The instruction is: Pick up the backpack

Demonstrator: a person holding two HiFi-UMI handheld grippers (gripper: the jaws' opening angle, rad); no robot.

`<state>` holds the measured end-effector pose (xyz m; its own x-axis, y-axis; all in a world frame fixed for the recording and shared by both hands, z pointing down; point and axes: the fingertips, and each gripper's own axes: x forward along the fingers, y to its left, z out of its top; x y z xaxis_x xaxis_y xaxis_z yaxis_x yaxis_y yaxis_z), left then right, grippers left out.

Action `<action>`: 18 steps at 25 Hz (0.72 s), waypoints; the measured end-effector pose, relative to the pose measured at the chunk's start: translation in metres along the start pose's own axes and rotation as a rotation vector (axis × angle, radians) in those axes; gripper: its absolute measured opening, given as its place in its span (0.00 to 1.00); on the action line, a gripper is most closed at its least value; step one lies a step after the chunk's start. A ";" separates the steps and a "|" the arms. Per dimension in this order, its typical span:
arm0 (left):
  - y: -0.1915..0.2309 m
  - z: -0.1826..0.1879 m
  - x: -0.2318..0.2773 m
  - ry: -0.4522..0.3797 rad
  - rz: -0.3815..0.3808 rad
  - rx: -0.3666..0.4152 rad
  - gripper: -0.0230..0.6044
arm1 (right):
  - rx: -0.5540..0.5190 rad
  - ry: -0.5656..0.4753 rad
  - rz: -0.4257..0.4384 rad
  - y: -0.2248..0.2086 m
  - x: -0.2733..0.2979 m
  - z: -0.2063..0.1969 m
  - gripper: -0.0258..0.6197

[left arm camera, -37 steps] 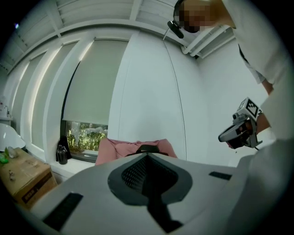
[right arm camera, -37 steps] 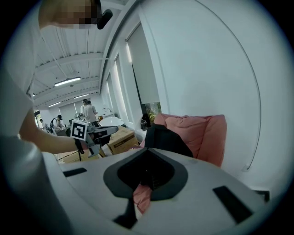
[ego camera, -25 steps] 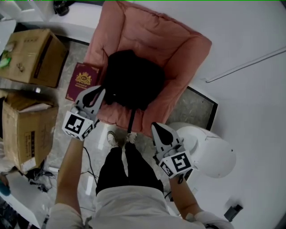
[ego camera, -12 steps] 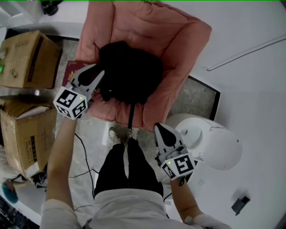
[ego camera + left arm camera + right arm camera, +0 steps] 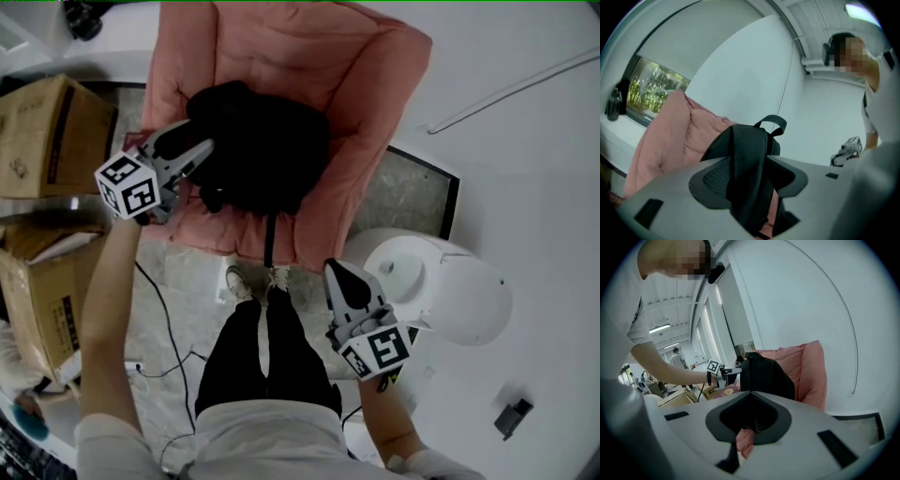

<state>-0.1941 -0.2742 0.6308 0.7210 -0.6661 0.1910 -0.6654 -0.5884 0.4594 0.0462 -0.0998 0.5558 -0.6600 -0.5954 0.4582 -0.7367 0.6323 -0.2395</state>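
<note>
A black backpack [image 5: 267, 150] stands on the seat of a pink armchair [image 5: 309, 56], its top loop handle [image 5: 771, 123] upright. My left gripper [image 5: 199, 142] is at the backpack's left side. Its jaws have just been opening and now stand wide, and in the left gripper view the backpack [image 5: 740, 140] shows between them with the pads not pressing on it. My right gripper [image 5: 336, 269] hangs lower, in front of the chair and apart from it, with its jaws together and nothing in them. From there the backpack [image 5: 766, 373] is seen ahead.
Two cardboard boxes [image 5: 52, 131] [image 5: 47, 291] stand left of the armchair. A white round object [image 5: 450, 291] sits right of the right gripper. A cable [image 5: 155, 300] runs over the floor beside the person's legs [image 5: 262, 347]. A red book [image 5: 724, 392] lies by the chair.
The left gripper has moved up the picture to the backpack's left side, rolled, and opened its jaws. The right gripper has shifted only slightly.
</note>
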 end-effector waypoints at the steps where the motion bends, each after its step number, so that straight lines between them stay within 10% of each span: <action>1: 0.002 0.003 0.003 -0.007 -0.030 -0.025 0.41 | 0.001 -0.001 -0.001 -0.002 0.000 0.000 0.07; 18: -0.018 0.021 0.020 0.053 -0.452 -0.120 0.40 | 0.046 -0.004 0.037 -0.011 0.012 0.008 0.07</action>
<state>-0.1715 -0.2868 0.6077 0.9443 -0.3289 -0.0083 -0.2576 -0.7549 0.6032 0.0454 -0.1173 0.5570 -0.6873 -0.5740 0.4451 -0.7178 0.6306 -0.2950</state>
